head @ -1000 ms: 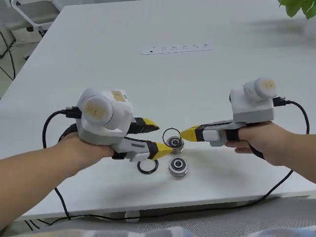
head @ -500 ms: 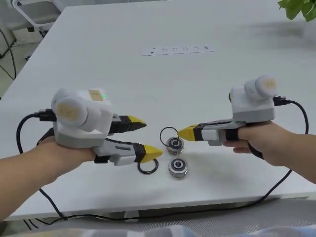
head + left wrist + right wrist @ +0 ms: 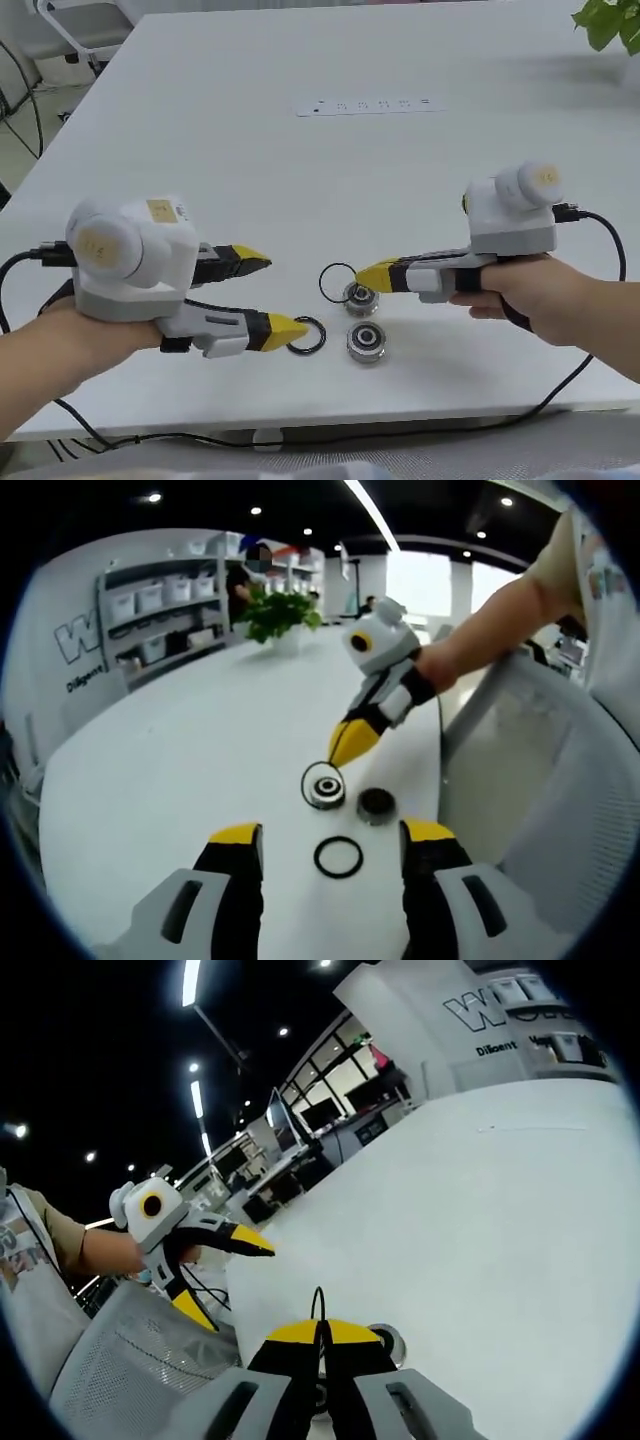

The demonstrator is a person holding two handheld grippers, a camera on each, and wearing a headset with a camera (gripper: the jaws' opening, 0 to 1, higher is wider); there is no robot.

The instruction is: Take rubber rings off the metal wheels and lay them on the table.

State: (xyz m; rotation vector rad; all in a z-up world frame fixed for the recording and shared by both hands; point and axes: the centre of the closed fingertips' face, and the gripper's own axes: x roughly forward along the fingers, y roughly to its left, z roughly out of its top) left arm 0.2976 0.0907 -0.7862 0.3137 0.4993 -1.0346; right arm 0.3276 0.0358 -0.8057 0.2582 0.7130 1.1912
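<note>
left tool [image 3: 281, 294], right tool [image 3: 366, 275]: white-grey, yellow tips | cables [image 3: 612, 240]: black | sleeve [image 3: 22, 1245]: perhaps printed white

My left hand-held gripper [image 3: 280, 296] and right hand-held gripper [image 3: 368, 276] are white and grey, with black fingers tipped bright yellow. The held rubber ring [image 3: 321, 283] and loose rubber ring [image 3: 323, 336] are black. The metal wheels [image 3: 358, 296] [image 3: 366, 340] are silver with dark centres. The tabletop [image 3: 300, 170] is plain white, the cable [image 3: 618, 250] is black, and the plant [image 3: 610, 20] is green.
</note>
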